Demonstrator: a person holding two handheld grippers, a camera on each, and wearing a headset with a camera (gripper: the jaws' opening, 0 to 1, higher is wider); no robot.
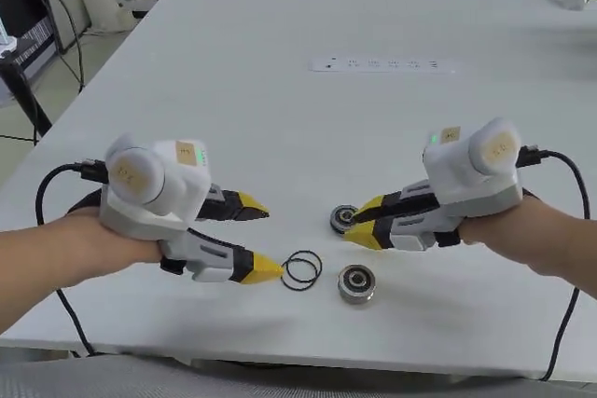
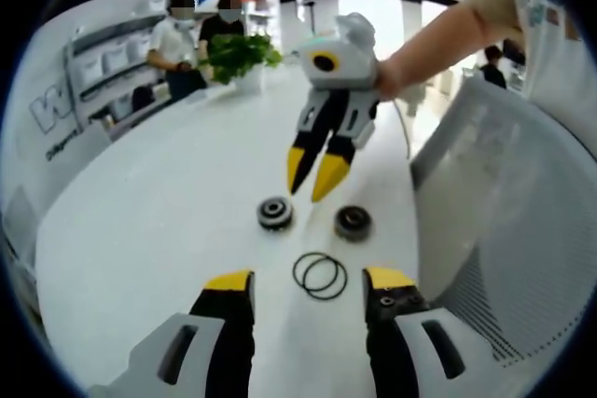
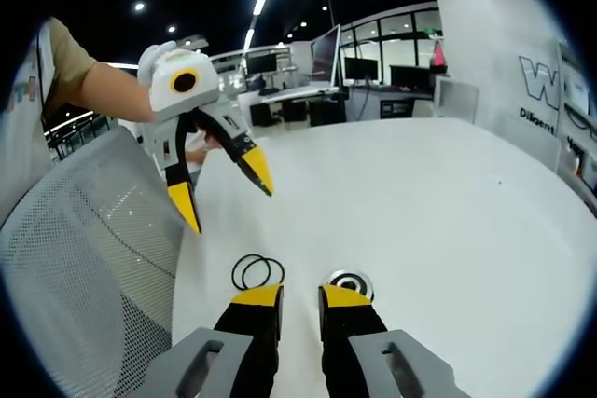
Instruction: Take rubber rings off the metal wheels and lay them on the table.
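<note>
Two thin black rubber rings (image 1: 301, 269) lie overlapping on the white table (image 1: 280, 118), just off the lower jaw of my left gripper (image 1: 263, 237), which is wide open and empty. In the left gripper view the rings (image 2: 320, 275) lie between and just beyond its jaw tips. One metal wheel (image 1: 356, 283) lies flat to the right of the rings. A second wheel (image 1: 343, 218) sits at the tips of my right gripper (image 1: 354, 227), whose jaws stand a narrow gap apart and hold nothing. The right gripper view shows that wheel (image 3: 350, 281) just past its right jaw.
A white power strip (image 1: 382, 64) lies at mid-table, far behind the work. The table's front edge runs close below the grippers. A grey mesh chair (image 2: 504, 212) stands at that edge. A potted plant (image 2: 238, 53) and two people are at the far end.
</note>
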